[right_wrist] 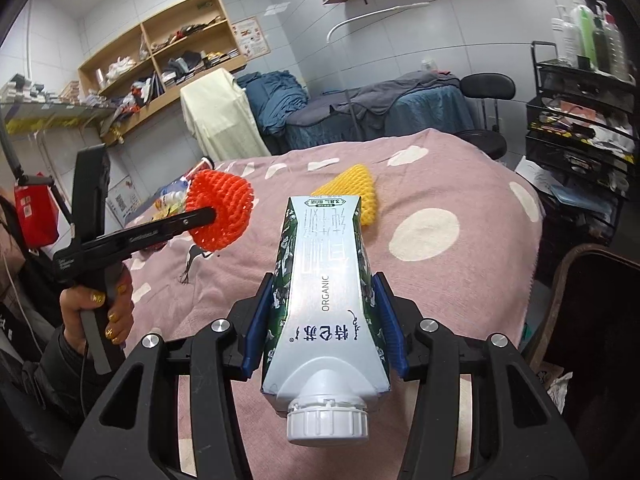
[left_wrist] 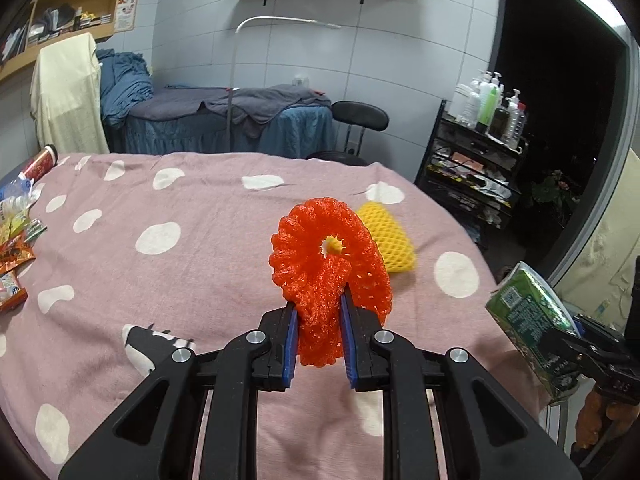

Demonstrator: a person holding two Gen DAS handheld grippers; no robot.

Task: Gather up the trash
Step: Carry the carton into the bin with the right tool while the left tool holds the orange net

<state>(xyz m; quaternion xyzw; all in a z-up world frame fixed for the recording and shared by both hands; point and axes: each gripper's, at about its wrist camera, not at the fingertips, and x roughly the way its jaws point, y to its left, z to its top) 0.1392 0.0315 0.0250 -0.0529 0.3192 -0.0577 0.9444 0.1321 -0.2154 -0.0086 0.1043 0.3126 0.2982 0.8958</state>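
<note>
Two grippers: each is clamped on one piece of trash, both held above the bed.
Left gripper [left_wrist: 319,320]: blue pads pressed into the red net [left_wrist: 326,256] at lower centre of the left view; in the right view it shows at centre left [right_wrist: 212,213], its handle held by a hand [right_wrist: 98,312].
Red net: foam mesh curled into a ring, standing above the pads — clear of the bedspread [left_wrist: 200,248].
Right gripper [right_wrist: 326,320]: jaws closed on the sides of the carton [right_wrist: 326,292], lower centre of the right view; in the left view only its black body shows at lower right, too dim there to judge the jaws.
Carton: white and green milk carton printed "ORGANIC", screw cap toward the camera, far end pointing to the upper middle of the frame; seen also at right edge of the left view [left_wrist: 532,320].
Yellow net [left_wrist: 386,240]: lies on the bedspread just behind the red net, centre right of the left view.
Wrappers [left_wrist: 14,256]: a heap of packets at the left edge of the left view — on the bedspread.
Bedspread: pink with white dots, filling the middle of both views.
</note>
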